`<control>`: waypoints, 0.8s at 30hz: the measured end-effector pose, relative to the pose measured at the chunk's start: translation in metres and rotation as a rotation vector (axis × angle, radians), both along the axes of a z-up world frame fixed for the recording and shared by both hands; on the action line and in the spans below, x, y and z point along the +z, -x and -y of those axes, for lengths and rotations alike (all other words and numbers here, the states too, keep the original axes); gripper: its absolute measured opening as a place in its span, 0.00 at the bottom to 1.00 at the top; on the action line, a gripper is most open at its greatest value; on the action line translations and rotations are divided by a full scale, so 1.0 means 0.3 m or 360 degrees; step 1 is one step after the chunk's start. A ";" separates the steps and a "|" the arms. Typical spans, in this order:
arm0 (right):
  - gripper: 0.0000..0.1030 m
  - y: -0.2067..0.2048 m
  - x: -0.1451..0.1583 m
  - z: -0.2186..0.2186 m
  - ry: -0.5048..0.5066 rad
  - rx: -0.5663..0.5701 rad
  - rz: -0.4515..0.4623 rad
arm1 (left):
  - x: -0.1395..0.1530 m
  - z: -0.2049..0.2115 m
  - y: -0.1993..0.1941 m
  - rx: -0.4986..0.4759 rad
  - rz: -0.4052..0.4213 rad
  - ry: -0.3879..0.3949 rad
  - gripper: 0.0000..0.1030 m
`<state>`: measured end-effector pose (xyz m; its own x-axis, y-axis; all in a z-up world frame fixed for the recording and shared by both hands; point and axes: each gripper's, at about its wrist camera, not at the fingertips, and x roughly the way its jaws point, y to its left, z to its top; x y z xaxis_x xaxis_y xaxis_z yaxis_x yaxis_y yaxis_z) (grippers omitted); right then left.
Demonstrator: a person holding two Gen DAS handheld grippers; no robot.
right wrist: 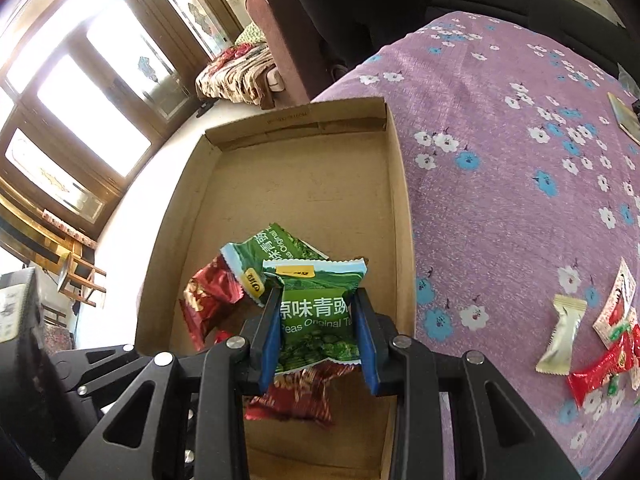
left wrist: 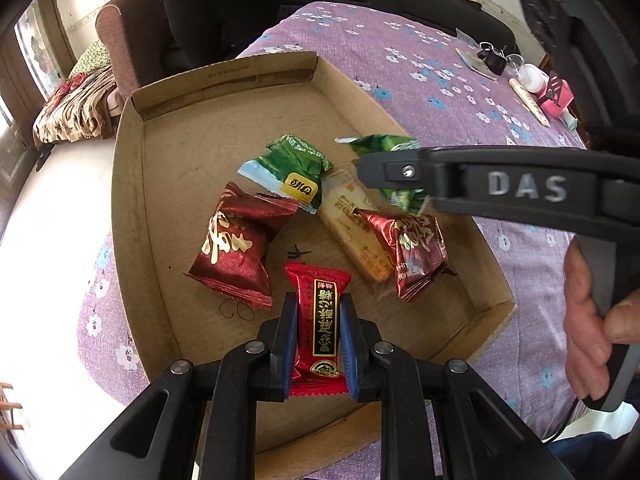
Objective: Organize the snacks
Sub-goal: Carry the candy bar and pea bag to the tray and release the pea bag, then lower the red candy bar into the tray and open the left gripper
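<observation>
Right then, we had the glossy red snack packet with its black-and-gold label (left wrist: 319,322) pinched between the blue pads of our left gripper (left wrist: 319,320), held over the near end of the shallow brown cardboard tray (left wrist: 132,216). Our right gripper (right wrist: 316,320) was clamped on a green pea packet (right wrist: 318,312), hanging above the same tray. Down on the tray floor lay another green packet (left wrist: 290,172), two dark red foil packets (left wrist: 236,252) and a pale beige wafer bar (left wrist: 352,224). Off to the right, loose sweets (right wrist: 560,336) sat on the purple flowered tablecloth (right wrist: 500,152).
</observation>
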<state>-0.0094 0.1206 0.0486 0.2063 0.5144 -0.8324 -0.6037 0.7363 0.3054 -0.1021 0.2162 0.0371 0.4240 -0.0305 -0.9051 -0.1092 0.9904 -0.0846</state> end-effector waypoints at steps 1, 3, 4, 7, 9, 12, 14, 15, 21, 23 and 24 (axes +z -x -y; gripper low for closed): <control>0.32 -0.001 -0.006 -0.005 0.0005 0.0003 -0.0001 | -0.002 0.001 0.000 0.0000 -0.0002 -0.0001 0.19; 0.32 0.004 -0.012 -0.010 0.0013 0.0011 0.0003 | -0.006 0.002 0.000 0.0000 -0.0008 -0.0001 0.19; 0.32 0.006 -0.015 -0.013 0.0018 0.0016 0.0005 | -0.007 0.002 0.000 0.0001 -0.0011 -0.0002 0.19; 0.32 0.014 -0.019 -0.020 0.0027 0.0029 0.0010 | -0.011 0.004 -0.002 0.0003 -0.0013 -0.0003 0.19; 0.32 0.018 -0.020 -0.024 0.0035 0.0040 0.0017 | -0.012 0.008 -0.005 0.0004 -0.0013 -0.0005 0.19; 0.32 0.021 -0.016 -0.023 0.0029 0.0045 0.0019 | -0.010 0.016 -0.009 0.0002 -0.0009 -0.0016 0.19; 0.33 0.022 -0.013 -0.021 0.0027 0.0053 0.0018 | -0.008 0.020 -0.011 0.0000 -0.0007 -0.0017 0.19; 0.34 0.021 -0.010 -0.019 0.0025 0.0056 0.0017 | -0.007 0.022 -0.012 -0.0002 -0.0005 -0.0021 0.19; 0.39 0.038 0.036 0.026 -0.0020 0.0049 0.0056 | 0.005 0.037 -0.024 -0.0008 0.0015 -0.0047 0.30; 0.39 0.036 0.059 0.053 -0.0048 0.0030 0.0076 | 0.011 0.039 -0.025 -0.0006 0.0026 -0.0051 0.31; 0.39 0.031 0.067 0.067 -0.0062 0.0017 0.0081 | 0.018 0.040 -0.026 -0.0005 0.0038 -0.0054 0.31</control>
<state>-0.0188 0.1005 0.0687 0.2419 0.5487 -0.8003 -0.6271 0.7178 0.3026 -0.0944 0.2041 0.0424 0.4453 -0.0015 -0.8954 -0.1044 0.9931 -0.0536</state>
